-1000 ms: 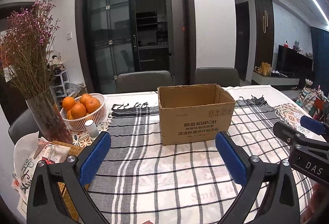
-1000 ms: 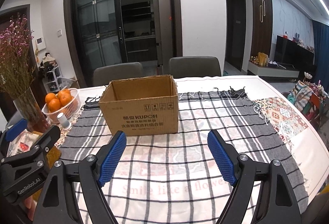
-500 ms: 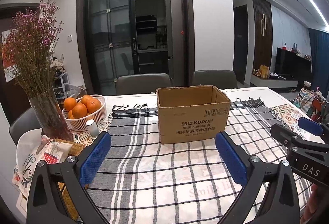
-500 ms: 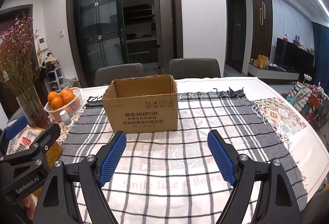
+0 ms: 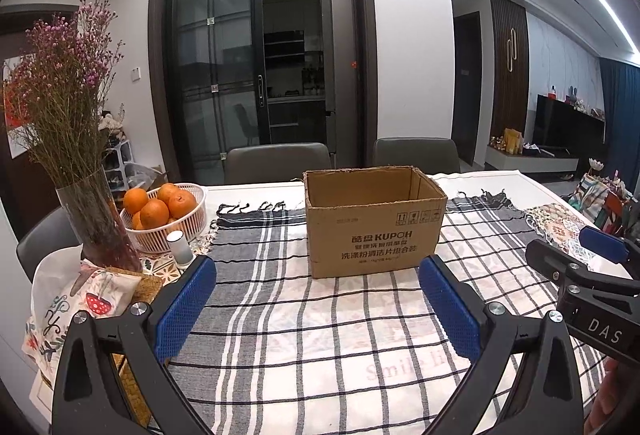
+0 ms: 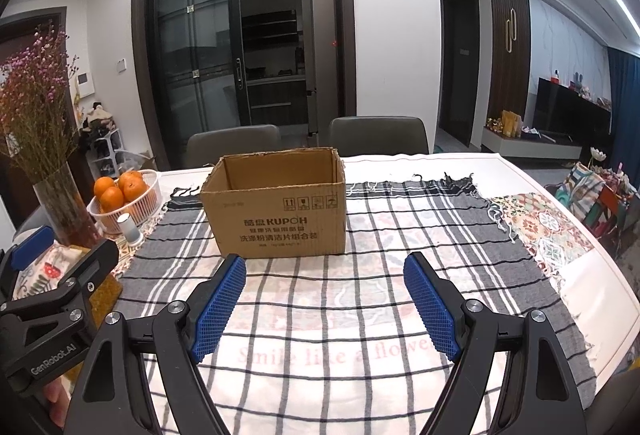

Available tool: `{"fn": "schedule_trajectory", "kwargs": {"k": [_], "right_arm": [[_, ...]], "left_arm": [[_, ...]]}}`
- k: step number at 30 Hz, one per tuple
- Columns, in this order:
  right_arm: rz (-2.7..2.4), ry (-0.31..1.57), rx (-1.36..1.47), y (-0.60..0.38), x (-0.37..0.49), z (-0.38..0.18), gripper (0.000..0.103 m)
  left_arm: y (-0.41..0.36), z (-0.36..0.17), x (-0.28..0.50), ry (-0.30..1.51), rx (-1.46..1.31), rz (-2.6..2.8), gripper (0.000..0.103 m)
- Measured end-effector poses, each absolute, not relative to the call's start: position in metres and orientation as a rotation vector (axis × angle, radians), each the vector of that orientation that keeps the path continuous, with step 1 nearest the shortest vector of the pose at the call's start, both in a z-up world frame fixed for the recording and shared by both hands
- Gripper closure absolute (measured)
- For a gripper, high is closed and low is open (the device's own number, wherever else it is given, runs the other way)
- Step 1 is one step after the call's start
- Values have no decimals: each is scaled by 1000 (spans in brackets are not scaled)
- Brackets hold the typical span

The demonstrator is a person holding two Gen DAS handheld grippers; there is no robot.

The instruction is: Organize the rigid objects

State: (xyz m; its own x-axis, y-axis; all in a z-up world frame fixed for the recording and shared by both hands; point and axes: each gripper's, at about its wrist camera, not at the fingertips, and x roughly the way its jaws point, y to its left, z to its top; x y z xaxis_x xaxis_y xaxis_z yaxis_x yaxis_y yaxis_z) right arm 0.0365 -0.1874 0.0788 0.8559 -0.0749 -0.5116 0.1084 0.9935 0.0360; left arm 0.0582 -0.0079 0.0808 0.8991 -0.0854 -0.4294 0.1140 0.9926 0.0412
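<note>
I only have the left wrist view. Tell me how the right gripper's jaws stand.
Observer: The right gripper is open, with nothing between its blue pads.
Operator: Read me the full print on the cloth. It is cut off in my view.
Observer: The checked cloth reads "Smile like a flower".
Operator: Report the label on the left gripper's side.
Observer: The left gripper carries "GenRobot.AI" on its black body.

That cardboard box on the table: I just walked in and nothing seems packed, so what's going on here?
A person holds two grippers over the checked cloth, both aimed at the open cardboard box. The left gripper and right gripper are open and hold nothing. Nothing is being handled yet; the basket of oranges sits untouched.
</note>
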Motion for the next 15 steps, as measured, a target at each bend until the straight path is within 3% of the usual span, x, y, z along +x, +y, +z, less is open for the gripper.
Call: {"fn": "schedule_trajectory", "kwargs": {"k": [15], "right_arm": [[-96, 533, 67, -188, 34, 80, 21]], "left_arm": [[-10, 81, 55, 439, 68, -112, 0]]}}
